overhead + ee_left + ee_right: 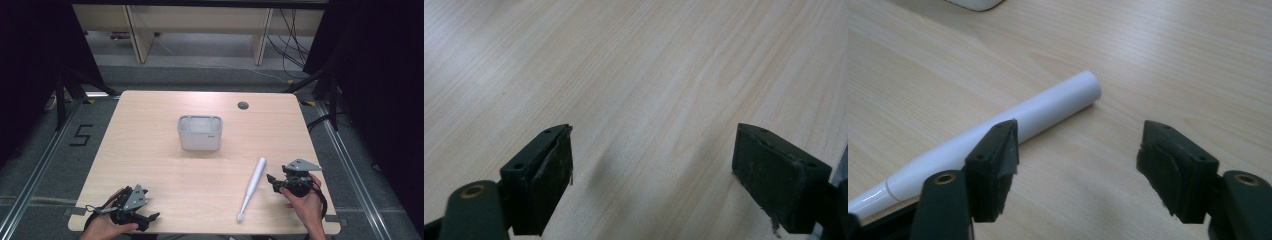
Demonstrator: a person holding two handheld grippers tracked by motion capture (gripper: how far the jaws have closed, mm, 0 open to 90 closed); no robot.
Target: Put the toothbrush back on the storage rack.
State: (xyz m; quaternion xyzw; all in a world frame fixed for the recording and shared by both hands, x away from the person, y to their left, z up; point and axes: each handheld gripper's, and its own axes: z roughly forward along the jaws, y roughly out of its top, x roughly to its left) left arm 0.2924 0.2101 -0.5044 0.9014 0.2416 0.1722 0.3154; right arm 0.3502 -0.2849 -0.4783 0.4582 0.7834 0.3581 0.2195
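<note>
Left gripper (152,216): 7 o'clock on the wooden surface (150,165), held low in a hand, jaws spread over bare wood. Right gripper (271,181): 4 o'clock, hand-held, jaws spread, empty, just beside the electric toothbrush (252,186). Toothbrush: white, lying flat, head toward the near edge. Grey holder (200,132): centre, upright; label unreadable. Floor marking "5" (80,135): 9 o'clock.

Wooden table (165,170), white electric toothbrush (252,186), grey compartmented holder (200,132) mid-table.

Grey floor (45,155), black curtains (30,60), wooden table (150,150).
</note>
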